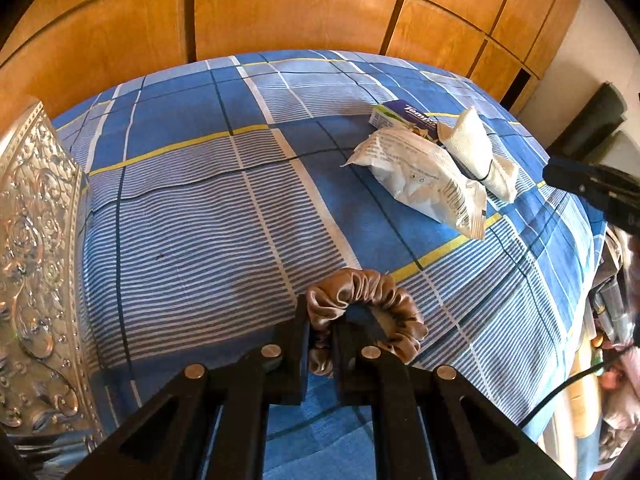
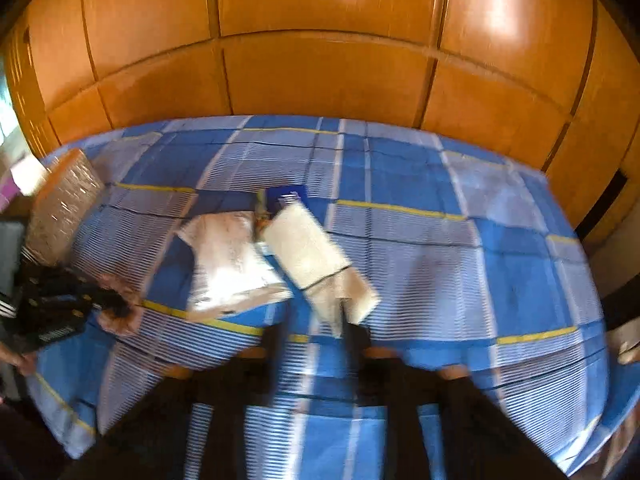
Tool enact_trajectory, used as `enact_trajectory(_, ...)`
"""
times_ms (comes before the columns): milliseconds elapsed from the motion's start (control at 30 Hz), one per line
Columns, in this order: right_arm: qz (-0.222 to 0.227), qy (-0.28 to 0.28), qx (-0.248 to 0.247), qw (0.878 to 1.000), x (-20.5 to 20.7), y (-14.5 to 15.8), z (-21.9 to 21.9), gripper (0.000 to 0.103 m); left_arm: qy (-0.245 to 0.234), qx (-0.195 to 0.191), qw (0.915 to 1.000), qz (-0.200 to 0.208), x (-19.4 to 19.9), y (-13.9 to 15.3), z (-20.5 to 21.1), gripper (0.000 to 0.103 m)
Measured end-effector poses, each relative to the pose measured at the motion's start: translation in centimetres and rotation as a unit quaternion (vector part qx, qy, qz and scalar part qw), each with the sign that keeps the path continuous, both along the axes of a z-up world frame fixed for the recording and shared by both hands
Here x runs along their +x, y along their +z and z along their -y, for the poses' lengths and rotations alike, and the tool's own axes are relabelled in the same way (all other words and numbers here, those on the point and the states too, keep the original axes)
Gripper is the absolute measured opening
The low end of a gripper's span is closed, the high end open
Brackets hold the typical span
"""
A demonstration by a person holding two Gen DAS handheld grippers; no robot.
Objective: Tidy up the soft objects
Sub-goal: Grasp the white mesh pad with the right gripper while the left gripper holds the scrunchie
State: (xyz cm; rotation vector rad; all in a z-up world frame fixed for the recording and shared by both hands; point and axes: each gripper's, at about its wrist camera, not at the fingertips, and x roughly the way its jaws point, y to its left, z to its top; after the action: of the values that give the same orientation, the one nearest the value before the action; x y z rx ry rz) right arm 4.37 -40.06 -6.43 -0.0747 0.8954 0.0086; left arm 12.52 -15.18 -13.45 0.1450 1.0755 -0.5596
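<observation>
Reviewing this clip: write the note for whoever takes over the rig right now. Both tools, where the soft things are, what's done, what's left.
Left tool: shut on the brown scrunchie, low over the bedspread.
Right tool: open, holding nothing, close to the near end of the white cloth roll; view blurred.
White plastic packet, cloth roll and a blue tissue box lie together on the bed.
Done: scrunchie picked up.
Left: place the scrunchie; the rest looks unsorted.

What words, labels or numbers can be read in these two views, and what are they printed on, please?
"Temp...": white slanted letters on the blue and green carton; the rest is hidden behind the white cloth roll.
White plastic packet: small print and a barcode, too small to read.
Right wrist view: too blurred to read anything.
</observation>
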Motion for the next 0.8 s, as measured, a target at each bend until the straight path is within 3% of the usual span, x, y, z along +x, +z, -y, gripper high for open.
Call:
enact_trajectory(100, -0.018, 0.014, -0.014, 1.0, 1.3, -0.8, 0.1, 0.049, -0.002, 0.002, 1.0, -0.005, 0.1, 0.1, 0.1, 0.009)
enact_trajectory(200, -0.051, 0.044, -0.06, 0.996, 3.7, -2.1, -0.4, 0.059, -0.003, 0.005, 1.0, -0.005, 0.1, 0.1, 0.1, 0.009)
enact_trajectory(333, -0.086, 0.063, -0.109, 0.988, 6.7, -4.2, -0.7, 0.059, -0.007, 0.007, 1.0, -0.002, 0.1, 0.0, 0.2, 0.009)
enact_trajectory(367, -0.092, 0.067, -0.11, 0.987, 7.3, -4.8, -0.7, 0.058, -0.007, 0.005, 1.0, -0.001, 0.0, 0.0, 0.2, 0.009)
enact_trajectory(400, -0.097, 0.065, -0.112, 0.987, 7.6, -5.3, -0.8, 0.047, -0.007, 0.005, 1.0, 0.0, 0.0, 0.0, 0.2, 0.009)
enact_trajectory(433, -0.104, 0.056, -0.115, 0.986, 8.0, -5.8, -0.7, 0.044, -0.007, 0.006, 1.0, 0.001, 0.0, -0.1, 0.2, 0.009)
enact_trajectory(633, -0.083, -0.013, -0.077, 0.993, 5.4, -3.8, 0.9, 0.04, -0.006, 0.007, 1.0, 0.0, 0.0, 0.0, 0.3, 0.009)
enact_trajectory(800, -0.087, -0.055, 0.044, 0.994, 0.9, -0.8, 2.3, 0.041, -0.009, 0.019, 0.9997, 0.011, -0.6, 0.2, 0.7, 0.006)
